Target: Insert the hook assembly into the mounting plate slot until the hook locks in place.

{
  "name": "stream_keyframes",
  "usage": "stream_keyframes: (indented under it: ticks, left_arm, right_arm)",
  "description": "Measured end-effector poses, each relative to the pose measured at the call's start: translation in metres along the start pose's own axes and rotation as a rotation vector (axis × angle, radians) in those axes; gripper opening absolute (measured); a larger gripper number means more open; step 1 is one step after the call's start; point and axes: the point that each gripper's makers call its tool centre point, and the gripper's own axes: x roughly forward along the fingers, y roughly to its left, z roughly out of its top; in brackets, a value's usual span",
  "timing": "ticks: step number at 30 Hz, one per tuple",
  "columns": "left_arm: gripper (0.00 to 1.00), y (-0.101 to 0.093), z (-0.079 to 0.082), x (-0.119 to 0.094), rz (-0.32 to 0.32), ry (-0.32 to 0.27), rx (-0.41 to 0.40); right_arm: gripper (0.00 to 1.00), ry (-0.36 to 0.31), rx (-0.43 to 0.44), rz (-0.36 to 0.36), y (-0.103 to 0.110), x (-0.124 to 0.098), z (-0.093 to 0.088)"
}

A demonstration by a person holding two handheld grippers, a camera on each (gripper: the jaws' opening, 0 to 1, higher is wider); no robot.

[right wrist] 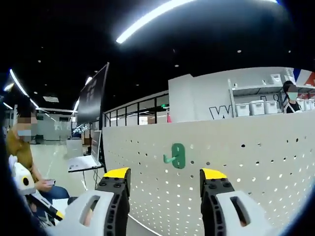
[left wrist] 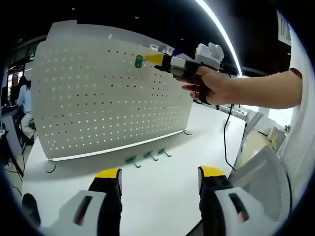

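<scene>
Holding my right gripper [left wrist: 156, 60] up near the top of the white pegboard [left wrist: 98, 98], with a green hook [right wrist: 176, 155] just ahead of its yellow tips. In the right gripper view the jaws stand well apart with nothing between them, and the hook sits on the board face beyond them, its peg pointing left. Seen from the left gripper view, the tips look close to the hook, but I cannot tell whether they touch it. My hand [left wrist: 209, 84] wraps the gripper's handle.

My left gripper [left wrist: 160, 178] hangs low over the white counter [left wrist: 157, 196], jaws wide open, empty. Three more green hooks [left wrist: 147, 156] lie on the counter just in front of the board's foot.

Judgement: the hook looks placed in the board; whether it has locked I cannot tell. To do this step well, I should press squarely on the hook's flat plate, straight into the board, keep it upright so its tabs stay in their holes, then seat it downward until it stops wobbling. Keep the left gripper back so the board and hooks remain framed.

Writing: beyond the board, a far wall carries a large dark letter "W"; the rest is hidden.
</scene>
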Motion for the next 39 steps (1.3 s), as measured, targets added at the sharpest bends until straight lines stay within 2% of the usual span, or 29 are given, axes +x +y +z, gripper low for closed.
stream_keyframes:
  ticks: [9, 25, 30, 39]
  left_arm:
    - [0.65, 0.0, 0.0, 0.0, -0.001, 0.0, 0.006]
    - [0.65, 0.007, 0.0, -0.001, 0.01, -0.005, 0.001]
    - [0.65, 0.009, 0.003, -0.002, 0.013, -0.015, -0.002]
    - [0.66, 0.008, 0.005, -0.002, 0.012, -0.021, 0.004]
  right_arm:
    - [0.56, 0.03, -0.024, 0.023, 0.003, -0.012, -0.01]
    - [0.6, 0.11, -0.027, 0.076, 0.008, -0.068, -0.048]
    - [0.6, 0.164, -0.027, 0.09, 0.009, -0.09, -0.063]
    - [0.6, 0.216, -0.021, 0.092, 0.004, -0.119, -0.079]
